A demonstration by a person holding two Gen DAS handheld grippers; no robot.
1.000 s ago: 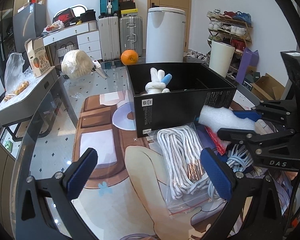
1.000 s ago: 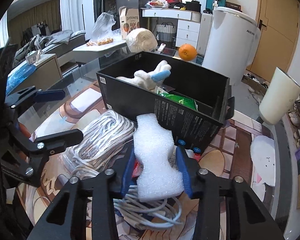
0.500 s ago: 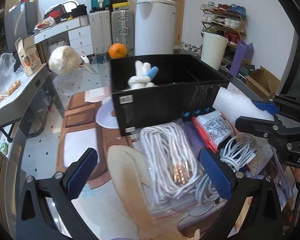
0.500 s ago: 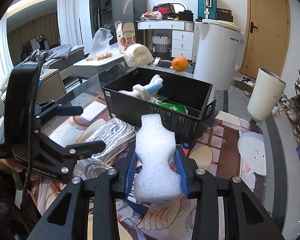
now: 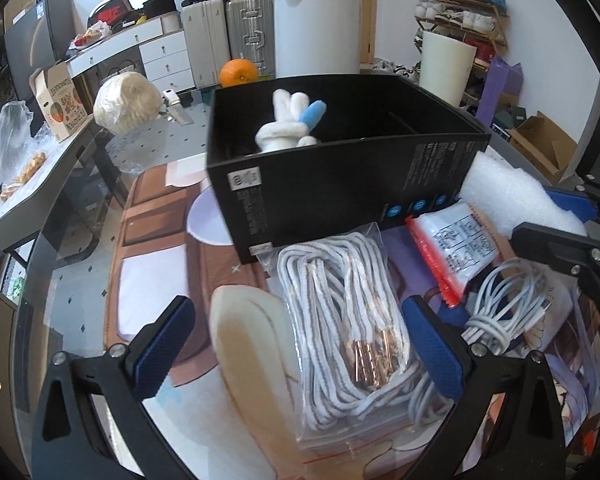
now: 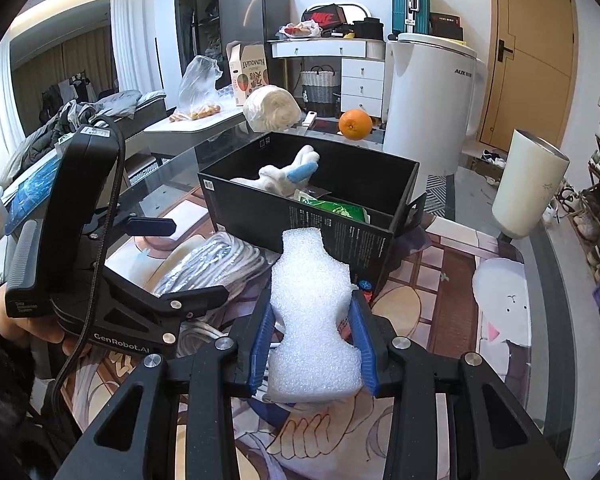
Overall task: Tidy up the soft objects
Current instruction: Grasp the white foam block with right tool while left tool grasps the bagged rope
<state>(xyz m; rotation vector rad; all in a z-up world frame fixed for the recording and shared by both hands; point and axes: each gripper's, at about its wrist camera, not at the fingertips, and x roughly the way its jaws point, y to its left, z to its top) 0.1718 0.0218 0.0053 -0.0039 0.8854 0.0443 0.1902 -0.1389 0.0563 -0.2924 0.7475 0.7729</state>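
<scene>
My right gripper [image 6: 312, 340] is shut on a white foam piece [image 6: 314, 320], held above the mat just in front of the black box [image 6: 340, 236]. Inside the box lie a white and blue plush toy [image 6: 288, 176] and a green packet [image 6: 336, 210]. In the left wrist view my left gripper [image 5: 296, 344] stands open over a clear bag of white cords [image 5: 348, 320], with nothing pressed between its pads. The foam piece [image 5: 516, 200] and the right gripper's fingers [image 5: 556, 240] show at the right. A red-edged packet [image 5: 456, 244] and a loose white cable [image 5: 508, 308] lie beside the bag.
An orange [image 6: 355, 125] and a wrapped cream bundle [image 6: 270, 108] sit behind the box on the glass table [image 5: 76, 248]. A white appliance [image 6: 428, 100] and a cream bin [image 6: 530, 188] stand beyond. A printed mat [image 6: 440, 280] covers the table.
The right gripper has lifted the foam piece off the pile and drawn it back a little. The left gripper has moved right and closer over the bag of cords, uncovering the red-edged packet.
</scene>
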